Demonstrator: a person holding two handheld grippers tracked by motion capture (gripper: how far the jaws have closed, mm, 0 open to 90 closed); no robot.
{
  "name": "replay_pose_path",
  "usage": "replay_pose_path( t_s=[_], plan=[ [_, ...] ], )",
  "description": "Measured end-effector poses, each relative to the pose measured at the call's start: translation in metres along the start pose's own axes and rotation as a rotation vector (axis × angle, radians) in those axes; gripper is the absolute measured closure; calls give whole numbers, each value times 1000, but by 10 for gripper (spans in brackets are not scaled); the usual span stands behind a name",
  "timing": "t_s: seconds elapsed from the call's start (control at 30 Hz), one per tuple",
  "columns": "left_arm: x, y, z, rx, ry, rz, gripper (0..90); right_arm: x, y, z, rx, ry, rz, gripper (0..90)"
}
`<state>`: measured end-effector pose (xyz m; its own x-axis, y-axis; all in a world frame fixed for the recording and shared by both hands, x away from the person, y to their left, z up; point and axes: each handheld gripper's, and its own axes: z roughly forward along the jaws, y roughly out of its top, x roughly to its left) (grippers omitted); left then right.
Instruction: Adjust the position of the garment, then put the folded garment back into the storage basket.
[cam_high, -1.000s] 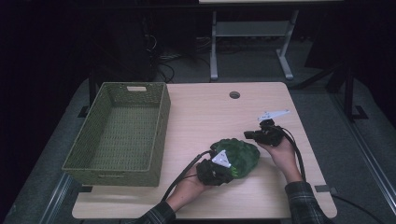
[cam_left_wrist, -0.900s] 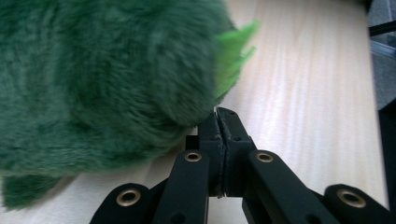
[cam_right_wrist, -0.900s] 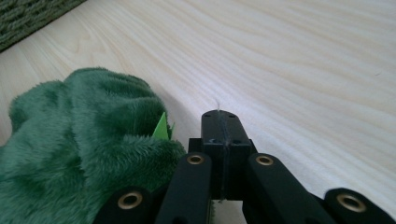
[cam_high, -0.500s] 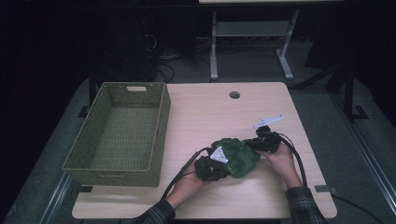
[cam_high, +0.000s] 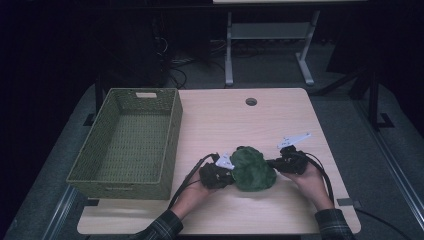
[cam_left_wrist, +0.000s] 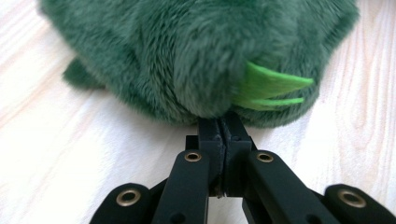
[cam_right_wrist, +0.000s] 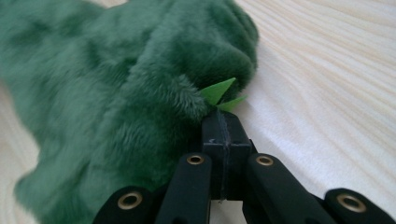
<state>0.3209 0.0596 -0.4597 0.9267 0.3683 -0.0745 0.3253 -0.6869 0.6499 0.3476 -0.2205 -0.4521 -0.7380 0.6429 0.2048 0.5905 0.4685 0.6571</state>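
A dark green plush toy (cam_high: 252, 169) lies on the wooden table (cam_high: 235, 125), near its front edge. My left gripper (cam_high: 231, 175) comes at it from the left and my right gripper (cam_high: 272, 164) from the right. In the left gripper view the jaws (cam_left_wrist: 223, 123) are pressed together, their tips against the fur of the plush toy (cam_left_wrist: 187, 51) beside light green felt claws (cam_left_wrist: 271, 88). The right gripper's tips (cam_right_wrist: 222, 119) are also closed and touch the plush toy (cam_right_wrist: 102, 93) just under its felt claws (cam_right_wrist: 219, 93). I see nothing between either pair of jaws.
A green woven basket (cam_high: 170, 140) stands along the table's left side, with nothing visible inside. A round cable hole (cam_high: 251, 101) sits near the far edge. Bare wood lies beyond the toy. Cables trail from both grippers toward the person.
The right gripper has come down and left, from behind the toy to its right side. The left gripper has shifted slightly left. The toy has stayed in place.
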Motion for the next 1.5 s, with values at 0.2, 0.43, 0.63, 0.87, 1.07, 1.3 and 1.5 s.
replay_pose_path(
  t_s=[0.2,0.43,0.63,0.87,1.07,1.3,1.5],
  plan=[
    [8,-4,-9,-19,23,-2,882,8,-8,-4,7,15,-18,900],
    [18,-6,-13,-28,31,-27,878,19,-15,-8,16,32,-18,899],
    [19,-8,-19,-23,26,-24,856,18,-22,-18,-15,-5,-7,820],
    [17,-12,-29,-7,24,-14,657,10,-41,-40,-100,-84,65,547],
    [13,-7,-37,-14,14,14,395,-1,-62,-52,-121,-167,122,291],
    [11,4,-42,-23,-15,46,216,-3,-79,-45,-81,-297,104,72],
    [12,21,-41,-40,-45,99,151,-4,-84,-36,-61,-326,92,16]
  ],
)
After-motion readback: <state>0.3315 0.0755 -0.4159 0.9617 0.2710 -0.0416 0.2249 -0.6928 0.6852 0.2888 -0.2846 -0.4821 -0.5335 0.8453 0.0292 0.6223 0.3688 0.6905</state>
